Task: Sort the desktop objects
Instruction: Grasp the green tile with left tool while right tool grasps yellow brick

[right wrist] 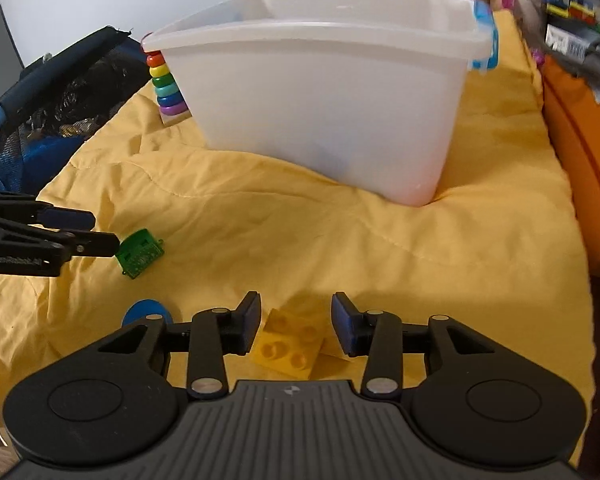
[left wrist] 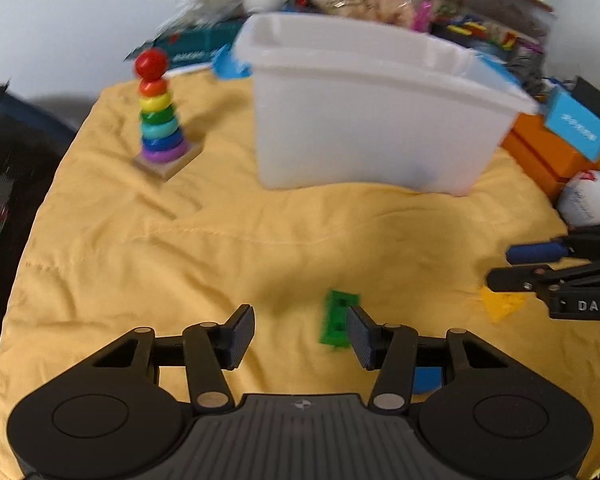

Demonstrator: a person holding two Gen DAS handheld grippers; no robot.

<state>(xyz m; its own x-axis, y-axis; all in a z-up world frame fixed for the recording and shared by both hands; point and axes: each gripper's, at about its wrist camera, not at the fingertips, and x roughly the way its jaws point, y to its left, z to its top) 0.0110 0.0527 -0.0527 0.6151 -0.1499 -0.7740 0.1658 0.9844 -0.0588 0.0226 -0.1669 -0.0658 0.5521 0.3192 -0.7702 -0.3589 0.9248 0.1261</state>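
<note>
A green toy brick (left wrist: 337, 317) lies on the yellow cloth (left wrist: 220, 240), just ahead of my left gripper's right fingertip. My left gripper (left wrist: 300, 336) is open and empty. In the right wrist view the green brick (right wrist: 139, 253) sits at the left gripper's (right wrist: 100, 232) tips. A yellow brick (right wrist: 289, 344) lies between the open fingers of my right gripper (right wrist: 295, 324); it is not clamped. It also shows in the left wrist view (left wrist: 502, 304) under the right gripper (left wrist: 500, 268). A white plastic bin (left wrist: 372, 108) stands behind.
A rainbow ring stacker (left wrist: 160, 116) stands at the back left, beside the bin (right wrist: 324, 100). A blue disc (right wrist: 146, 309) lies near my right gripper's left side. Orange boxes (left wrist: 548, 152) and clutter line the right edge. A dark mesh bag (right wrist: 52, 100) sits off the left.
</note>
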